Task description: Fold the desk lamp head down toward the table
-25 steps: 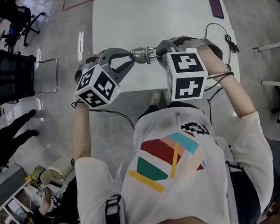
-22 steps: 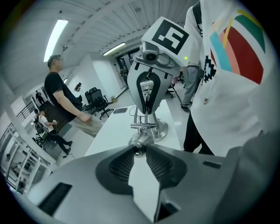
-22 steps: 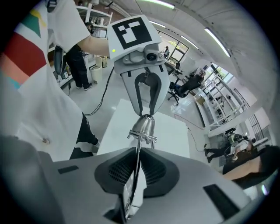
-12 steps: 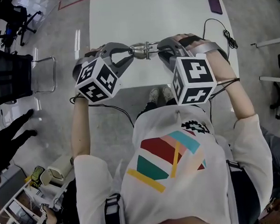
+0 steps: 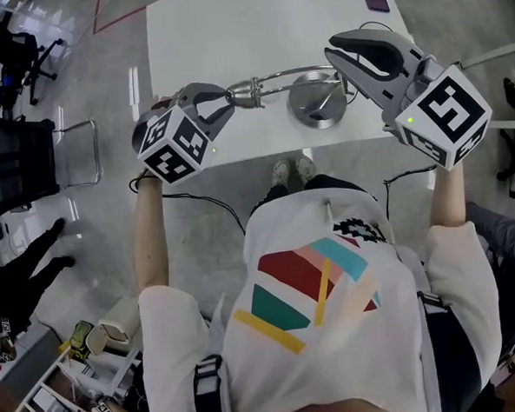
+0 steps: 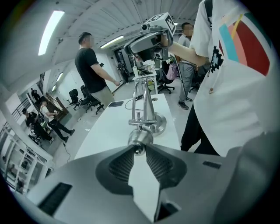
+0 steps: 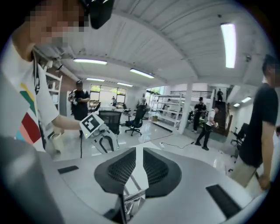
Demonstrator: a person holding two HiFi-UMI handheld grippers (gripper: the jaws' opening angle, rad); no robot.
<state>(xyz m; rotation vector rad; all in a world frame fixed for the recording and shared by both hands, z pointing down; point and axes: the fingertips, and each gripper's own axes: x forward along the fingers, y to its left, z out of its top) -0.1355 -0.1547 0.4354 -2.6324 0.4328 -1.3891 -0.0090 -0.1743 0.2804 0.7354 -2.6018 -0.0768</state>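
Item: desk lamp, chrome.
- **Position:** lamp head [image 5: 247, 94] sits low over the table [image 5: 204, 39], at its near edge, pinched in my left gripper [image 5: 226, 96].
- **Change:** my right gripper [image 5: 335, 46], jaws together and empty, has lifted clear, baring the base [image 5: 316, 103]. I judge the fold nearly done.
- **Markings:** none legible.

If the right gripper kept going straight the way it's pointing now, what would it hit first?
Probably the white table top: the right gripper aims downward across it, clear of the lamp and the left gripper. Depth is unclear; it might pass the far edge.
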